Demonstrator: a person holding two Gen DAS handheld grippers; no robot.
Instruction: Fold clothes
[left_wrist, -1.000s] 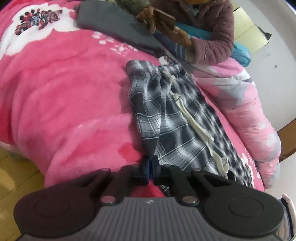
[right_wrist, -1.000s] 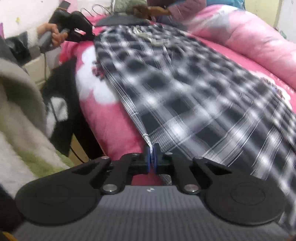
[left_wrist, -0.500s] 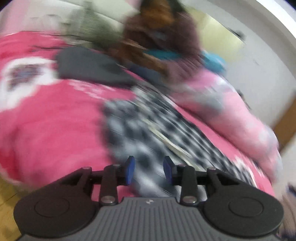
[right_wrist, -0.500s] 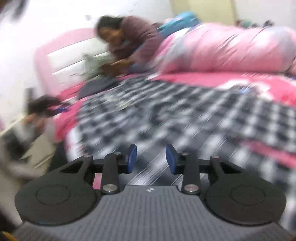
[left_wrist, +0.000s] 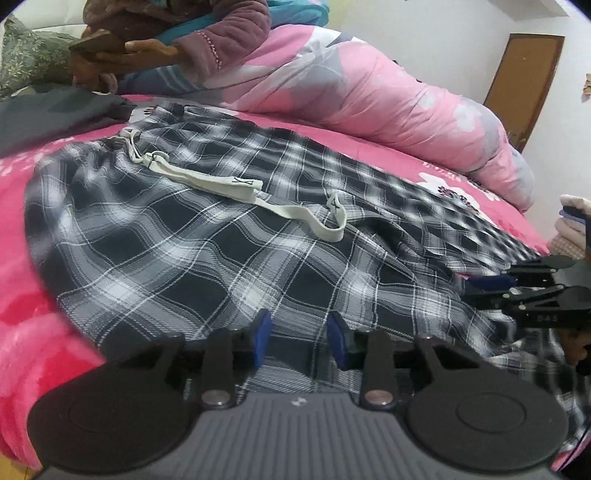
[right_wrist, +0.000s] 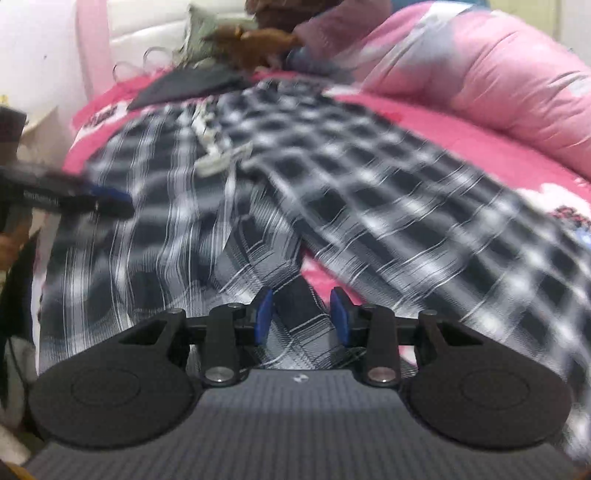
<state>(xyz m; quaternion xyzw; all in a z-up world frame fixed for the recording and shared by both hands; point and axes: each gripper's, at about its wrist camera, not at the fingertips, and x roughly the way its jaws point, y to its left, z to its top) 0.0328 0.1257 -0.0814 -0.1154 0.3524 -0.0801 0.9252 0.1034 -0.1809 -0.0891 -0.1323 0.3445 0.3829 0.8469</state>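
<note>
Plaid trousers spread on the bed, both tongs empty

The plaid trousers (left_wrist: 229, 236) lie rumpled on the pink bed (left_wrist: 33, 332); left tongs (left_wrist: 298, 339) and right tongs (right_wrist: 301, 314) gape wide above them. The loose drawstring (left_wrist: 236, 188) could bunch inside a fold.

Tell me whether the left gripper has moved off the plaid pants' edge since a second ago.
Yes. The left gripper has let go and opened; it now hovers over the plaid pants, further toward the pink comforter than before.

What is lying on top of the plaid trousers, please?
A pale drawstring lies loose on the plaid trousers. They cover the pink blanket; anything beneath is hidden.
</note>
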